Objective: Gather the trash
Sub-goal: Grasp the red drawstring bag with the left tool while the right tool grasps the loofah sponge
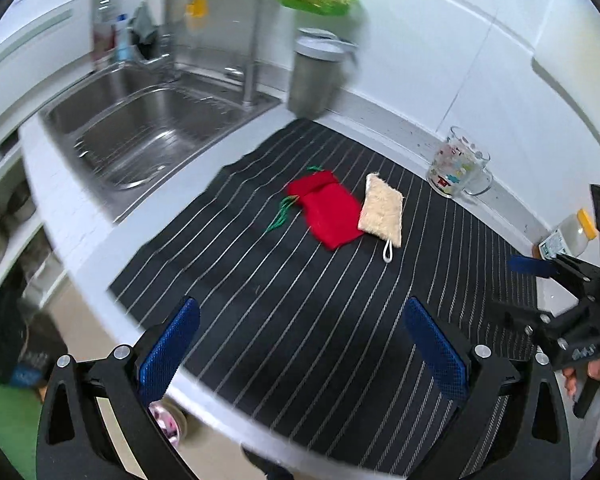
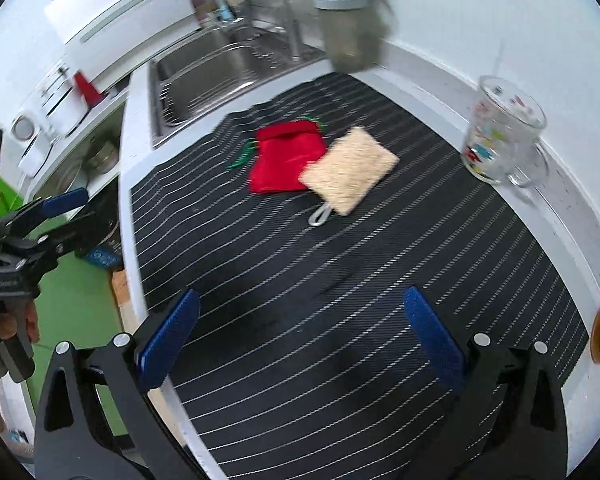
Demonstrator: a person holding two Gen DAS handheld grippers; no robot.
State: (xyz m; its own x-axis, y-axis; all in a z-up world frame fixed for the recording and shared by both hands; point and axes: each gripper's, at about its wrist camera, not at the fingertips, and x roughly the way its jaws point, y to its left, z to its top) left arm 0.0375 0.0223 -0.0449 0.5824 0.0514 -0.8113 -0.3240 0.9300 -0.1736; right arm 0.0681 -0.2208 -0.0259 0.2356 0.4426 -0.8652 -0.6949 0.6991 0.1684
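A red cloth pouch (image 1: 327,211) with green strings lies on the black striped mat (image 1: 280,320), touching a beige scrub pad (image 1: 382,211) with a white loop. Both also show in the right wrist view: the pouch (image 2: 284,160) and the pad (image 2: 350,168). A grey lidded bin (image 1: 316,76) stands at the back by the sink; in the right wrist view the bin (image 2: 350,28) is blurred. My left gripper (image 1: 300,344) is open and empty above the mat's near edge. My right gripper (image 2: 300,336) is open and empty over the mat.
A steel sink (image 1: 148,132) with a tall tap lies to the left. A glass mug (image 1: 458,168) with colourful print stands at the back right near the wall. A bottle with a yellow cap (image 1: 572,236) is further right. The counter edge drops off at the left.
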